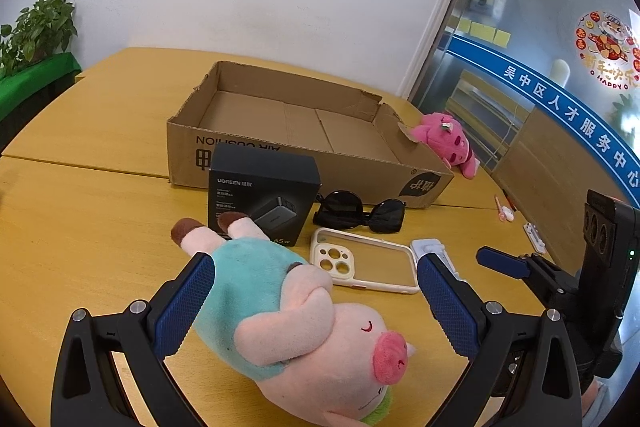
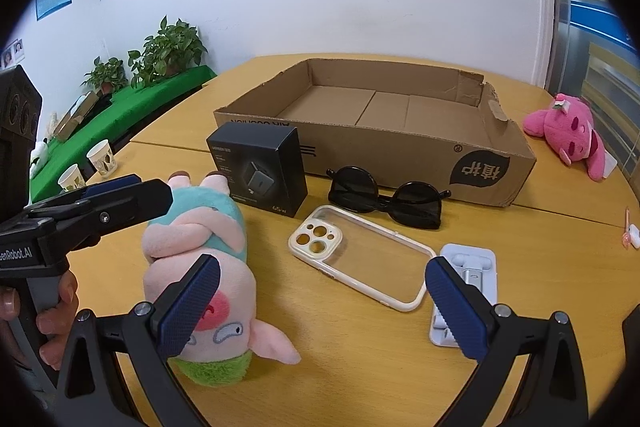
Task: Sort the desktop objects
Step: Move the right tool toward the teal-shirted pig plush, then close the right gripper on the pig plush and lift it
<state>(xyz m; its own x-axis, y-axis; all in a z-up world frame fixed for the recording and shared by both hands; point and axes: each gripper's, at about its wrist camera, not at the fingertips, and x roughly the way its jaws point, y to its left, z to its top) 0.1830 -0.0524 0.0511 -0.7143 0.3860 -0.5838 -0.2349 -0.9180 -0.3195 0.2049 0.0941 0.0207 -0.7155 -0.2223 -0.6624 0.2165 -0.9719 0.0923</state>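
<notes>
Pig plush [image 1: 280,311]: lower centre, lying between wide-spread left gripper [image 1: 314,303], untouched. Right gripper [image 2: 322,307]: wide, holding nothing. Phone case [image 1: 362,261], sunglasses [image 1: 360,211], charger box [image 1: 262,195]: mid-frame. Cardboard box [image 1: 240,155]: behind.

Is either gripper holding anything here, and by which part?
Nothing held. Left gripper is open astride the pig plush; right gripper is open above the table.
</notes>
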